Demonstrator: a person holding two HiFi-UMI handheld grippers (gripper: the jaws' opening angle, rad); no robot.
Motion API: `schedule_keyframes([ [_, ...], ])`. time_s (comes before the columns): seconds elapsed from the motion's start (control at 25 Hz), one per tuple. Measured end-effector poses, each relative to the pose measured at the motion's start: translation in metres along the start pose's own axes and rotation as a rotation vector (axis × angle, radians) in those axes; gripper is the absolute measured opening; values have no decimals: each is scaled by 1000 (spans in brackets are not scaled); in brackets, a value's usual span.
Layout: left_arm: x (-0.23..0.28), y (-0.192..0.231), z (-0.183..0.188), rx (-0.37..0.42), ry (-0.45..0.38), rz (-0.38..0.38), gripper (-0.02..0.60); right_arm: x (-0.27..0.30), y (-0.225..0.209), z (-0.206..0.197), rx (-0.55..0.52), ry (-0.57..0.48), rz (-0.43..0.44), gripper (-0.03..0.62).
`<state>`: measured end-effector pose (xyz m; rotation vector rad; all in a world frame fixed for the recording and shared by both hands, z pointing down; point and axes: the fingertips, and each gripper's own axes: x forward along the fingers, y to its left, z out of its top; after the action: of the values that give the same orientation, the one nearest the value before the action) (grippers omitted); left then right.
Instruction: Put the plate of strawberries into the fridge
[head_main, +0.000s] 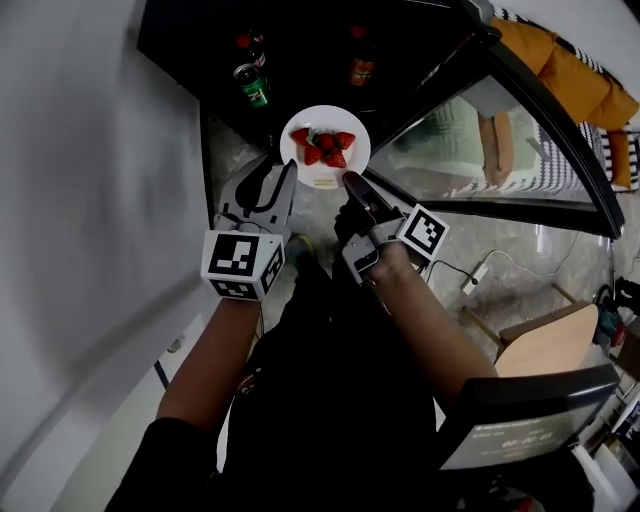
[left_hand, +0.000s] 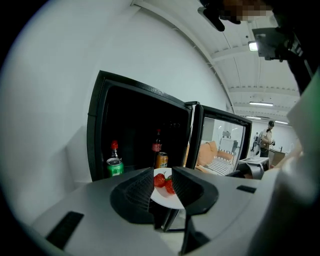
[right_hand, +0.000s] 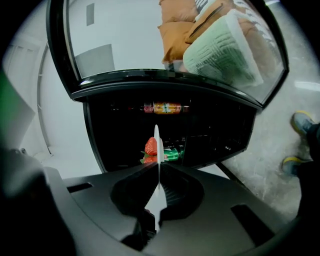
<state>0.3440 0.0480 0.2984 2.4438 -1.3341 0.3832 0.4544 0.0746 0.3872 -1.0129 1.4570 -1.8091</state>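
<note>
The round white plate (head_main: 322, 179) is held about level, its near rim pinched between the closed fingers of the right gripper (head_main: 350, 181); seen along those fingers it is a thin white edge. The spread fingers of the left gripper (head_main: 272, 182) lie just beside its other near rim. Red strawberries (head_main: 325, 143) with green caps are heaped on the half beyond the fingertips. Just past them stands the black fridge (head_main: 185, 35), dark inside, its glass door (head_main: 480, 140) swung open.
</note>
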Motion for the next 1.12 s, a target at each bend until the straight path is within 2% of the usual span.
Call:
schedule_keyframes([
  [0.08,-6,-6,0,3,-12,10,115,-4,2,-1,-3,-1,13,15],
  [0.36,29,13,-17,-14,-9,36,114,30,-19,15,11,-4,19,15],
  [0.84,18,3,-17,-3,-41,66,115,32,-22,18,1,-25,44,15],
  [1.12,19,8,-24,-12,-39,77,115,39,-31,22,1,-43,22,15],
])
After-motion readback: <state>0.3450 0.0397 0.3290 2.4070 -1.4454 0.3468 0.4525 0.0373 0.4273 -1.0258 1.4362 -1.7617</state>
